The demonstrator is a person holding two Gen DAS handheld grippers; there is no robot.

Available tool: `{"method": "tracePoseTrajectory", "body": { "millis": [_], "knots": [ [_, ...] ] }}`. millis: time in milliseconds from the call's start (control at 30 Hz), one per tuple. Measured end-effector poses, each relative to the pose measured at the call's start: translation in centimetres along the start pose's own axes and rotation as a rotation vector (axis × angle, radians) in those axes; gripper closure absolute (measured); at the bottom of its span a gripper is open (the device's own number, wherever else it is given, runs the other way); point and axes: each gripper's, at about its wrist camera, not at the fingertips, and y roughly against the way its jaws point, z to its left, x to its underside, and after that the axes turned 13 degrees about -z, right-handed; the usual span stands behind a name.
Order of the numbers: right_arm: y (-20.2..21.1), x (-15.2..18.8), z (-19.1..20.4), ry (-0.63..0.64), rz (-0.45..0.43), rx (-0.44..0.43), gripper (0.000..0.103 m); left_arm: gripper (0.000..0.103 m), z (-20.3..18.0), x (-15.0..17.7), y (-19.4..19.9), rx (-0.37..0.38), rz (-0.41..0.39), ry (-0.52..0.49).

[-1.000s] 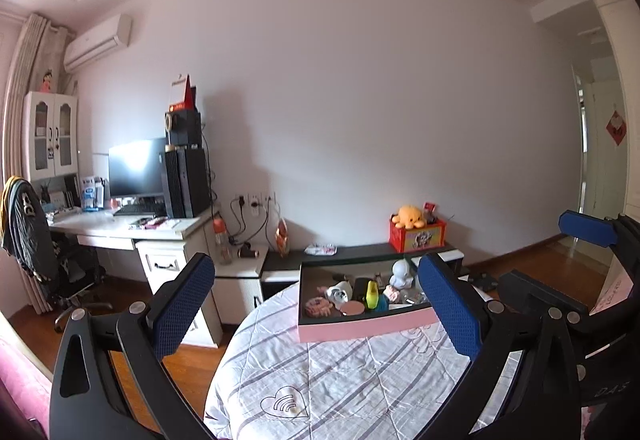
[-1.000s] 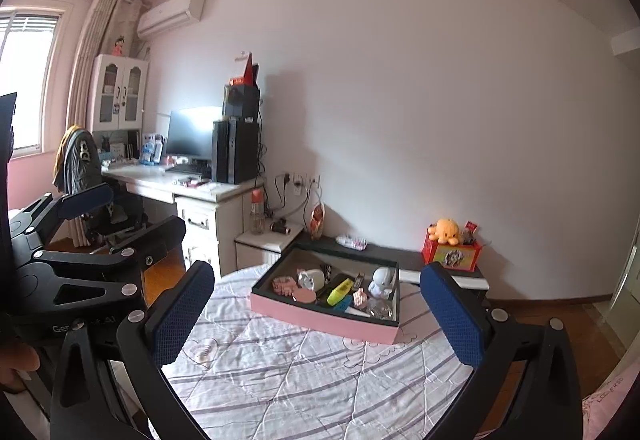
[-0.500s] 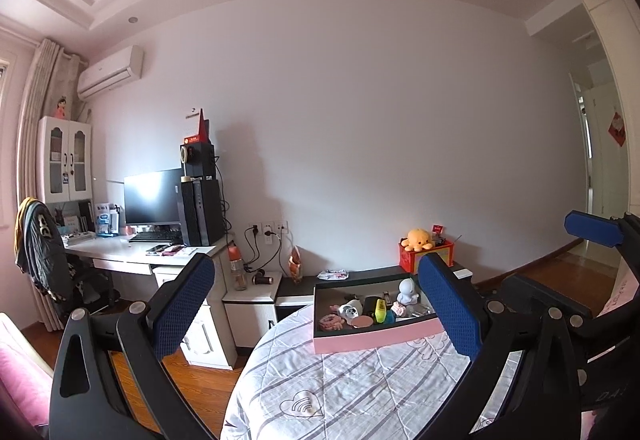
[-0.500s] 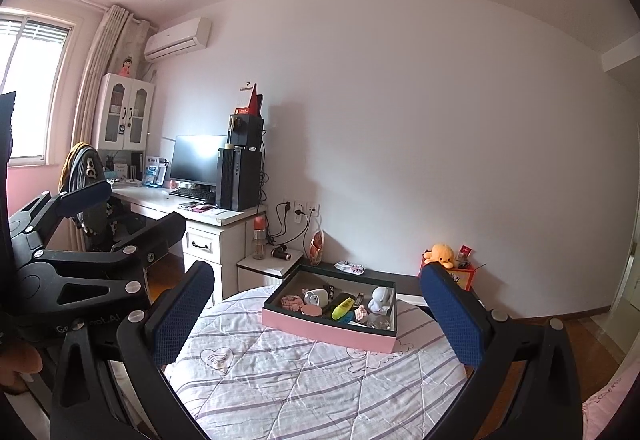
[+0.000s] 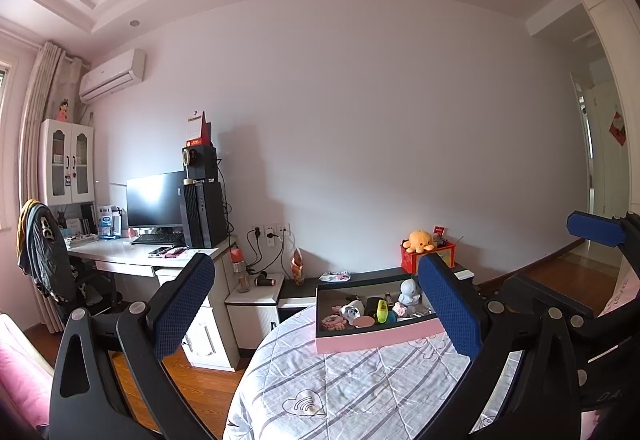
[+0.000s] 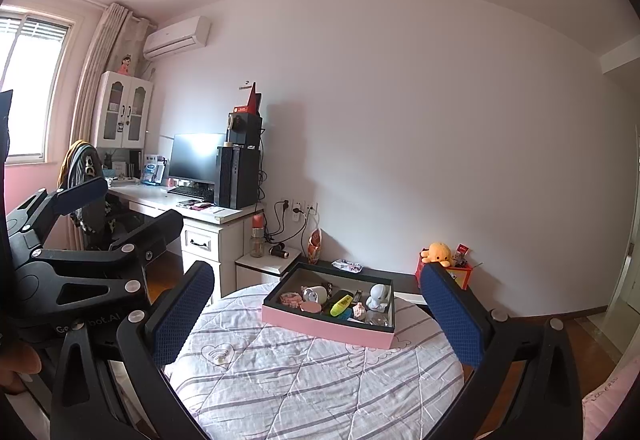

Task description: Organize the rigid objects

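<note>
Your left hand-held gripper (image 5: 316, 300) and right hand-held gripper (image 6: 316, 304) both hang above the round quilted bed (image 6: 304, 380), jaws spread wide, holding nothing. One pink tray (image 6: 320, 326) sits at the bed's far edge, its long axis running left to right. Inside lie one yellow-green marker (image 6: 341, 306) angled toward the far right, one white figurine (image 6: 379, 296) upright, and other small pieces too small to count.
</note>
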Motion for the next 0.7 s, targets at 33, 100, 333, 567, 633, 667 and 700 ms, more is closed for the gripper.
{"method": "tracePoseTrajectory", "body": {
  "millis": [33,100,333,567,633,667,700],
  "knots": [
    [-0.02,0.01,-0.06,-0.001,-0.001,0.001,0.0,0.0,0.02,0.07,-0.01,0.002,0.003,0.002],
    [0.0,0.08,-0.11,-0.002,0.002,0.0,0.0,0.0,-0.02,0.16,-0.13,0.001,0.003,0.003],
    [-0.13,0.2,-0.41,-0.018,0.012,0.004,0.0,0.0,-0.31,0.25,-0.49,0.008,0.012,0.006],
    [-0.38,0.36,-0.55,-0.016,0.024,0.009,0.0,0.0,-0.47,0.45,-0.65,-0.001,0.014,-0.007],
    [-0.48,0.38,-0.51,-0.015,0.025,0.011,0.0,0.0,-0.46,0.48,-0.63,-0.002,0.013,-0.007],
    [-0.48,0.38,-0.5,-0.013,0.025,0.013,0.0,0.0,-0.45,0.47,-0.58,-0.002,0.013,-0.006],
    [-0.49,0.38,-0.52,-0.013,0.025,0.013,0.0,0.0,-0.45,0.44,-0.62,-0.001,0.013,-0.007]
  ]
}}
